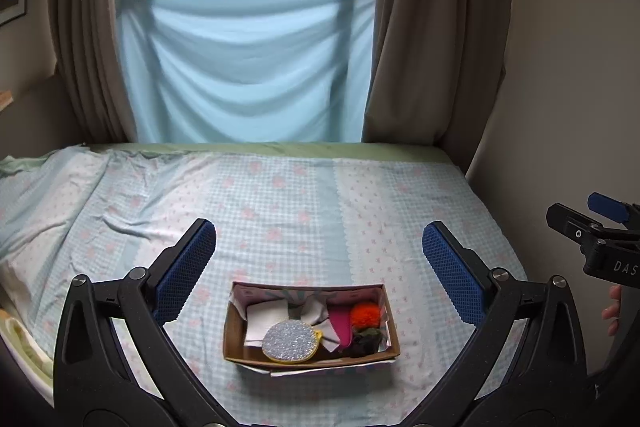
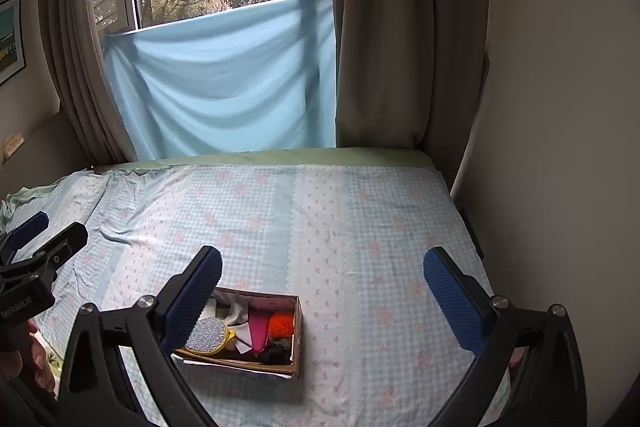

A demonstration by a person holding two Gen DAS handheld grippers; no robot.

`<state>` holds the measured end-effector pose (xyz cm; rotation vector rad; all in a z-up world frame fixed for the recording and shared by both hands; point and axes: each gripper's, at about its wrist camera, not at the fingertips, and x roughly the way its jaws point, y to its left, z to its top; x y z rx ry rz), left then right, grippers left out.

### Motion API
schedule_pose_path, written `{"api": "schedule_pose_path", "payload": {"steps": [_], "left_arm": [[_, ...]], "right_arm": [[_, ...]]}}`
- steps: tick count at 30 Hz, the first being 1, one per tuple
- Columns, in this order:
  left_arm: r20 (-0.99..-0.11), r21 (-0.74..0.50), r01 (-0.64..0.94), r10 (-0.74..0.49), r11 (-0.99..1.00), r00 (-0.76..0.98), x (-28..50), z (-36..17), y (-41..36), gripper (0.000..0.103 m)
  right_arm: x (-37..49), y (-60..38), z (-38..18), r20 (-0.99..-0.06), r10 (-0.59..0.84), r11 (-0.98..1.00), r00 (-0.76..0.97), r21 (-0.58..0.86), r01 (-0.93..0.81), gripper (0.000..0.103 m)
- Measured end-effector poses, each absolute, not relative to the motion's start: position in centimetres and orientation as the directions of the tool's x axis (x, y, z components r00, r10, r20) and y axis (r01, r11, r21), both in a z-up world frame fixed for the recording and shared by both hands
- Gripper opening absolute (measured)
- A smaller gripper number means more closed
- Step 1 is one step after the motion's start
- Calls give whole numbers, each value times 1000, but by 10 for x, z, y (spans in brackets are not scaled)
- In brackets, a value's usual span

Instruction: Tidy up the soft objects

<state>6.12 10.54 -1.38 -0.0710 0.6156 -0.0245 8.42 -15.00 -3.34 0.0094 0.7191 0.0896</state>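
The cardboard box point(image 1: 312, 355) lies on the bed sheet point(image 1: 280, 195), holding a silver glitter pad point(image 1: 291, 340) and orange pompom point(image 1: 365, 313) (among cloths). Both grippers, left point(image 1: 319, 245) and right point(image 2: 323, 269), hover above with fingers spread, holding nothing.

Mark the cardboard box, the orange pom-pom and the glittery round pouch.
cardboard box point(image 1: 310, 357), left wrist view, front wall.
orange pom-pom point(image 1: 365, 314), left wrist view, middle of the fluff.
glittery round pouch point(image 2: 207, 335), right wrist view, centre of the silver face.
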Motion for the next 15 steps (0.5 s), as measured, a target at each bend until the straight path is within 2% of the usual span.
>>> {"api": "schedule_pose_path", "payload": {"steps": [15], "left_arm": [[-575,-65,2,-39,998,817,57,-13,103,103]], "right_arm": [[82,-153,-31,-655,86,996,750,40,-80,101]]}}
